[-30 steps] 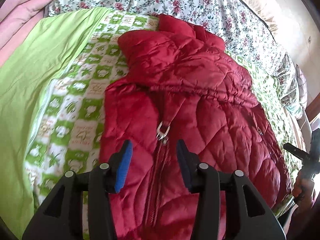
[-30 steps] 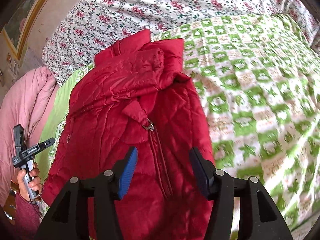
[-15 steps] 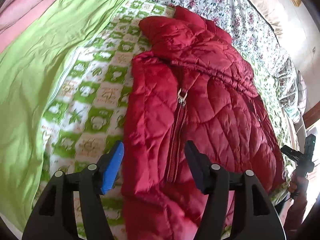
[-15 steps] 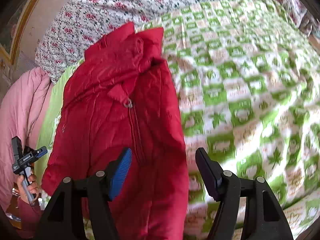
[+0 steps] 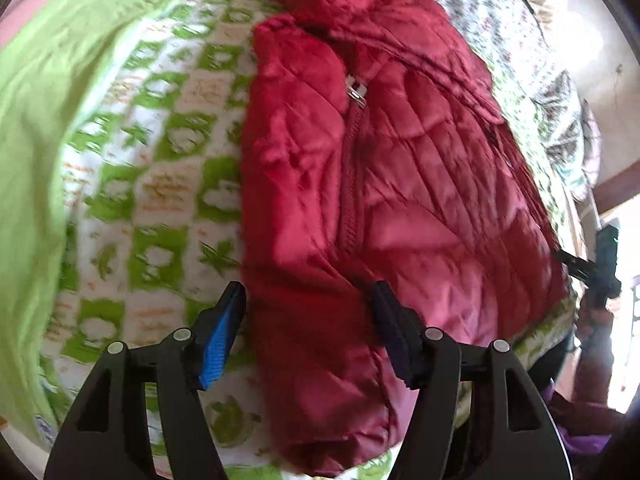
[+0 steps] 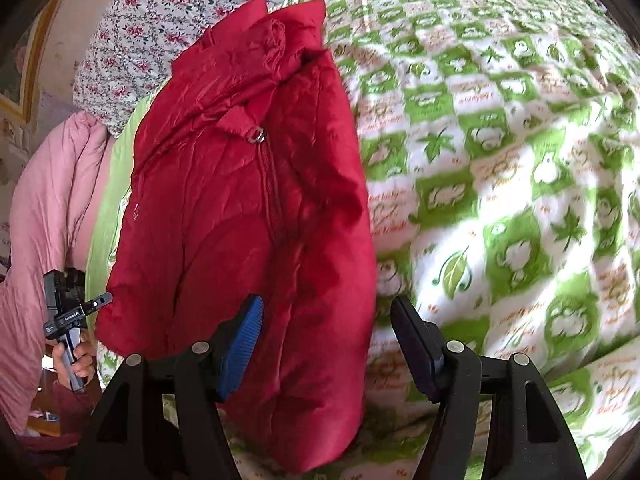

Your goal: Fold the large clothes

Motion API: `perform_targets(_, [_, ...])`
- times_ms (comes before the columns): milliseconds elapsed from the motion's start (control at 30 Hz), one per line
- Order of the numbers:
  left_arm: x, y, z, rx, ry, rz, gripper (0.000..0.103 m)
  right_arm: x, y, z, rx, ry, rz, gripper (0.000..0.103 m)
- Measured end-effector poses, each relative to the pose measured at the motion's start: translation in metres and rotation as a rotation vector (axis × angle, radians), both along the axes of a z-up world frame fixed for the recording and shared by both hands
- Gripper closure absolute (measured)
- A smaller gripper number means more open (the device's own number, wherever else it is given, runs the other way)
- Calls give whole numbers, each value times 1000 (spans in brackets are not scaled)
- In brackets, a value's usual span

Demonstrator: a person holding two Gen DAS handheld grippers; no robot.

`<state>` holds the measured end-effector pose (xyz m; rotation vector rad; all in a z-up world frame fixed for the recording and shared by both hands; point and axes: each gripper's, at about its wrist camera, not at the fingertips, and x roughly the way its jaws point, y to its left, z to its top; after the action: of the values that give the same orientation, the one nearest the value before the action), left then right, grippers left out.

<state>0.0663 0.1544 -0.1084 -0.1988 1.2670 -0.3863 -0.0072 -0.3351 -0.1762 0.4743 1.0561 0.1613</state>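
- Both tongs are pulling back toward the near end of the jacket (image 5: 400, 184): a second ago each was hovering over its zipped chest, and now each is framing the hem end, with more of the bed (image 6: 500, 140) showing beside it
- Left tongs (image 5: 308, 312) are standing wide and holding nothing; the jacket's left hem part is lying between the tips, whether touching or just under them I cannot tell
- Right tongs (image 6: 326, 324) are likewise standing wide and empty, straddling the jacket's right edge, with the dark finger over the checked cover
- Jacket is running lengthwise straight away from both tongs, hem nearest, collar farthest, zipper (image 6: 274, 192) along that axis; each hand is sitting about equally near its own hem corner, so a fold of the hem up toward the collar looks like the coming move
- Jacket is looking red, quilted and puffy, zipped up, with sleeves seemingly tucked in already, giving a narrow long bundle on the bed; it is likely springing back unless pressed
- Left view is blurring from motion
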Motion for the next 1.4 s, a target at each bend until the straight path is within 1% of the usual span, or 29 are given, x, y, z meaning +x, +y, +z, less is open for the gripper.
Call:
perform_targets(100, [-4,-5,-6,1,21,-23,39,-3,6,-3,6,10,20,35])
perform_targets(233, [-12,-9,-11,-46,35,-41,39,-7,16,-8,29,17,55,36])
perform_targets(300, [-15,-13,-12,-45,31,-58,41,-9,18,-10,31,15,63,42])
perform_targets(333, [-17,-16,-11,-36,24,-71,44,-10,19,-11,26,15,61,45])
perform_targets(367, [-20,-20,-10,-22,10,-85,50,-11,18,-12,33,13,56,50])
perform_targets(433, [-22,-24,-7,-12,-6,-99,59,-11,15,-12,49,6,47,59])
perform_targets(467, [-22,-26,-5,-12,-14,-105,67,-12,15,-12,59,2,43,64])
perform_targets(500, [-24,-27,-2,-11,-25,-108,72,-13,15,-11,65,-3,47,67])
perform_targets(567, [-25,-28,2,-9,-43,-110,77,-16,16,-11,60,-13,51,75])
perform_targets(667, [-29,-28,8,-12,-56,-100,83,-21,20,-7,57,-26,67,81])
perform_targets(767, [-36,-22,21,-29,-84,-98,85,-30,22,1,79,-42,98,82])
perform_targets(900, [-35,-14,48,-113,-143,-85,86,-33,19,13,149,-78,123,83])
perform_targets(1000, [-29,-10,72,-156,-199,-70,86,-32,15,28,204,-129,130,84])
perform_targets(1100, [-22,-12,90,-165,-255,-59,87,-29,13,45,239,-193,135,84])
perform_targets(1200, [-7,-15,109,-184,-303,-44,87,-19,12,65,268,-262,133,84])
perform_targets(1300, [6,-21,124,-200,-350,-33,87,-3,11,84,261,-324,108,84])
perform_targets(1400, [30,-22,145,-226,-407,-12,87,22,9,105,279,-396,79,84])
